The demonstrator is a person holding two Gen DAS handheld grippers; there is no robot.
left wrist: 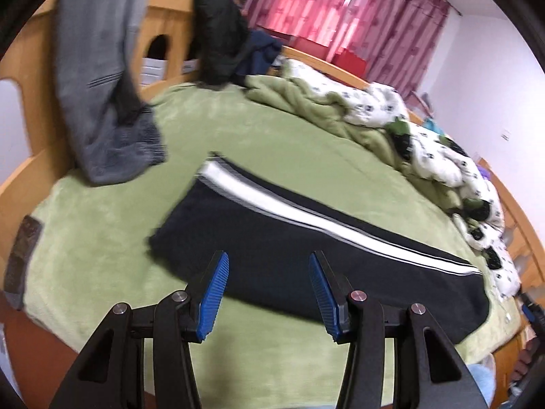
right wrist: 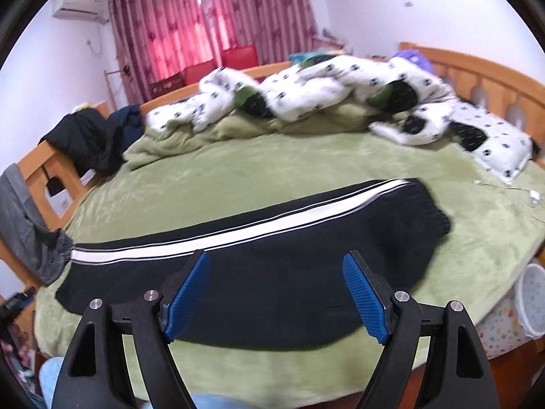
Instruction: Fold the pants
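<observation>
Black pants [left wrist: 272, 238] with a white side stripe [left wrist: 306, 220] lie flat on the green blanket [left wrist: 112, 225], legs stacked one on the other. My left gripper [left wrist: 269, 266] is open and empty, hovering above the pants' near edge toward the leg end. In the right wrist view the same pants [right wrist: 272, 289] stretch from left to right, with the ribbed waistband [right wrist: 432, 211] at the right. My right gripper [right wrist: 276, 266] is open and empty, above the middle of the pants near the front edge.
Grey trousers [left wrist: 102, 78] hang over the wooden footboard [left wrist: 160, 17]. Dark clothes [left wrist: 224, 34] drape on the rail. A crumpled white and green quilt [right wrist: 323, 102] lies along the far side. A white charger and cable [right wrist: 531, 197] lie at the right. A basket [right wrist: 531, 300] stands beside the bed.
</observation>
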